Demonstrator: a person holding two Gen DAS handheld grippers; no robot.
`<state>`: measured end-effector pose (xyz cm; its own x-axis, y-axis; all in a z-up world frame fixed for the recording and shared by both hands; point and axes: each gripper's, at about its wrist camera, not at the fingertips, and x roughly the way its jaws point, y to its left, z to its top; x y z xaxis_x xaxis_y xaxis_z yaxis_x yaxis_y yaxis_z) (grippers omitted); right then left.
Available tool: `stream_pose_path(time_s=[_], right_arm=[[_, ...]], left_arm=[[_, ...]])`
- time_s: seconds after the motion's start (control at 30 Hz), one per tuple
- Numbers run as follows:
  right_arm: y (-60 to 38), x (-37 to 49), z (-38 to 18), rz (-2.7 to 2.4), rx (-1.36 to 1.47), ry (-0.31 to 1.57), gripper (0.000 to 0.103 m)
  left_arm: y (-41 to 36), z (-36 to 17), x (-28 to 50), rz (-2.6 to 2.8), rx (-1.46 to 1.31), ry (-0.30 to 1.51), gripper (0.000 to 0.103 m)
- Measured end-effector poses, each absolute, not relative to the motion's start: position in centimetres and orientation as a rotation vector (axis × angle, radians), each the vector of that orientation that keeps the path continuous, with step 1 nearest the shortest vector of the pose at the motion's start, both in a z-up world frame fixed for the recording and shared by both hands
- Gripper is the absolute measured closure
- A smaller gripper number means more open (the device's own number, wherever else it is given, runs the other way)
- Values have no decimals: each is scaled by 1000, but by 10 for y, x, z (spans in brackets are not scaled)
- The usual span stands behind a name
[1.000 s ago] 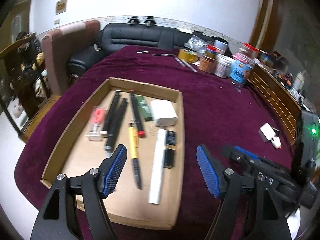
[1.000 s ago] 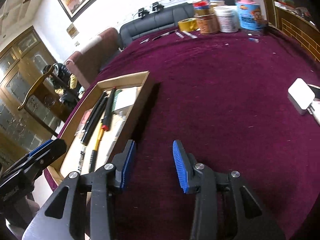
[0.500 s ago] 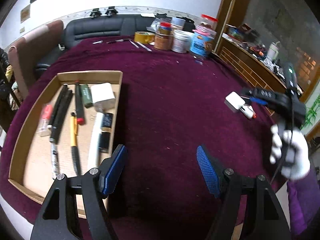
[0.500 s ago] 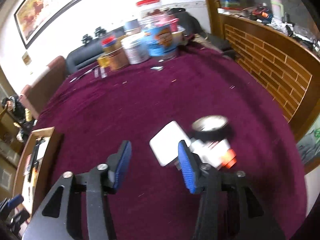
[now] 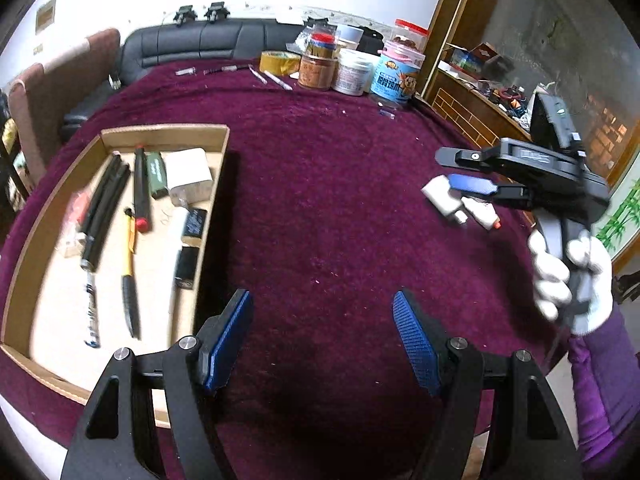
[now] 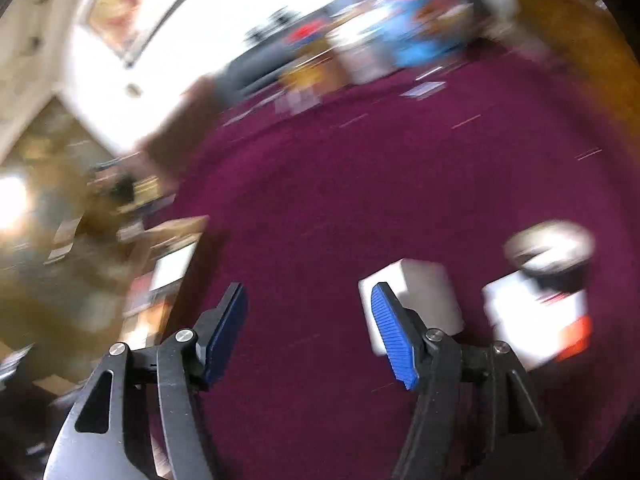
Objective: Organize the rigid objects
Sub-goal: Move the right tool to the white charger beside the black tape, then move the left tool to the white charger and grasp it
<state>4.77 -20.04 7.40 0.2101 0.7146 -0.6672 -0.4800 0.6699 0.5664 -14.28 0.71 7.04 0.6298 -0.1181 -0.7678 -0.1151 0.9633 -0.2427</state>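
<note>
A shallow cardboard tray lies at the left on the maroon cloth, holding pens, a white charger block and small black items. My left gripper is open and empty above bare cloth right of the tray. My right gripper is open and empty; it also shows in the left wrist view, hovering over a white adapter and a white tube with an orange cap. In the blurred right wrist view the adapter lies just behind the right finger, with the tube and a roll further right.
Jars and tubs, a yellow tape roll and a few pens stand at the table's far edge. A black sofa is behind. A wooden rail runs along the right.
My right gripper has swung left and dropped close over the white adapter, its view now blurred. My left gripper has held nearly still, drifting slightly. Both stay open.
</note>
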Motion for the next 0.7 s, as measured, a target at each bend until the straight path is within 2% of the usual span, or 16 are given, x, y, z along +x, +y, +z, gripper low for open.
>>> stream_pose_path(time_s=[0.13,0.27,0.5,0.7], right_arm=[[-185,23,88,924,218,1044,39],[-195,18,99,732,104,957,39],[-209,45,54,514,66,1045,39],[-193,56,35,576,126,1113,39]], left_arm=[[7,68,-145,-13,-282,898,36],[11,67,-145,-11,-297,898,36],[13,60,-145,-27,-315,909,36],[22,56,-145,0,-318,913,36]])
